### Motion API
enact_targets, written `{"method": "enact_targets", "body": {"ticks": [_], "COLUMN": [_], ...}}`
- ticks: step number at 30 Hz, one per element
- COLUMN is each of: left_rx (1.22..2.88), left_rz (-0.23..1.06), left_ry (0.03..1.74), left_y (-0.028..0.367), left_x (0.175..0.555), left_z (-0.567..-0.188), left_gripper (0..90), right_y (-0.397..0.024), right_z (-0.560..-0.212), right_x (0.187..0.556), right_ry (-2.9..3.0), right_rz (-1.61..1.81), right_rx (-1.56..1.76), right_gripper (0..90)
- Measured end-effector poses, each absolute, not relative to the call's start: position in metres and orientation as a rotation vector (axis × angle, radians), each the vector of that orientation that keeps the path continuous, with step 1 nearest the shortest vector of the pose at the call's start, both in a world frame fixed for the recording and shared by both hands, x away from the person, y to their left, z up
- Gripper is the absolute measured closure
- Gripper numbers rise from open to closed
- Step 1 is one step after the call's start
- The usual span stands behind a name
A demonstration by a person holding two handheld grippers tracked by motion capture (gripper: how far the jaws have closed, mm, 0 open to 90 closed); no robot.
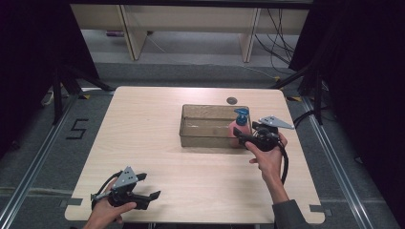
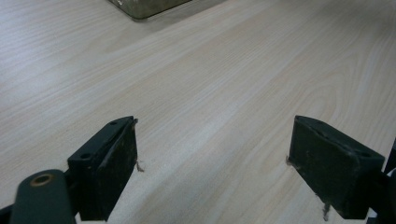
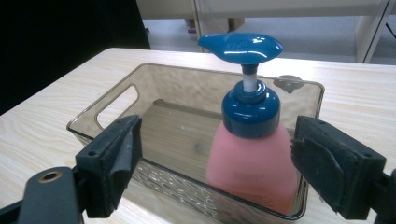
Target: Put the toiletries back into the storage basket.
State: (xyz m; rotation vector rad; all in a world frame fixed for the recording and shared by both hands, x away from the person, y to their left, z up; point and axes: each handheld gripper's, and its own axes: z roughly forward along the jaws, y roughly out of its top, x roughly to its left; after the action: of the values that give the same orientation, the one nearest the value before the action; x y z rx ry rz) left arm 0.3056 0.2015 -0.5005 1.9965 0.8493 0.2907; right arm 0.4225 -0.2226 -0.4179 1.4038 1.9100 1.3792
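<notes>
A clear brownish plastic bin [image 1: 205,138] stands right of the table's middle. A pink pump bottle [image 1: 240,128] with a blue pump head stands upright inside it at its right end. My right gripper [image 1: 246,132] is open just outside that end, jaws pointing at the bottle. In the right gripper view the bottle [image 3: 254,158] stands behind the bin's wall [image 3: 116,88], between and beyond the open gripper [image 3: 215,158], untouched. My left gripper [image 1: 149,187] sits low at the table's front left, open. In its own view the left gripper [image 2: 212,149] has bare wood between its jaws.
The light wooden table [image 1: 143,124] has a small dark round disc [image 1: 231,100] behind the bin. A corner of the bin [image 2: 144,7] shows far ahead of the left gripper. Dark curtains, stands and cables flank the table.
</notes>
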Motion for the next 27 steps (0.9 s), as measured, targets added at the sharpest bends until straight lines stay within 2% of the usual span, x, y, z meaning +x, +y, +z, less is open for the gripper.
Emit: {"method": "enact_targets", "body": {"ticks": [19, 20, 27], "left_rx": [1.986, 2.005, 1.991], "left_rz": [0.290, 0.318, 0.292], "left_ry": [0.862, 0.858, 0.857], "left_y": [0.204, 0.205, 0.204], "left_x": [0.303, 0.304, 0.302], "left_z": [-0.503, -0.503, -0.502], "left_gripper": [14.9, 14.8, 14.8], "right_y": [-0.220, -0.220, -0.216], "right_z": [-0.417, -0.417, -0.420], "right_x": [0.416, 0.415, 0.410], "right_ry": [1.920, 1.926, 1.937], "right_rz": [1.403, 1.403, 1.398], "right_rx": [1.340, 1.330, 1.317], "right_gripper": [16.8, 16.8, 16.6]}}
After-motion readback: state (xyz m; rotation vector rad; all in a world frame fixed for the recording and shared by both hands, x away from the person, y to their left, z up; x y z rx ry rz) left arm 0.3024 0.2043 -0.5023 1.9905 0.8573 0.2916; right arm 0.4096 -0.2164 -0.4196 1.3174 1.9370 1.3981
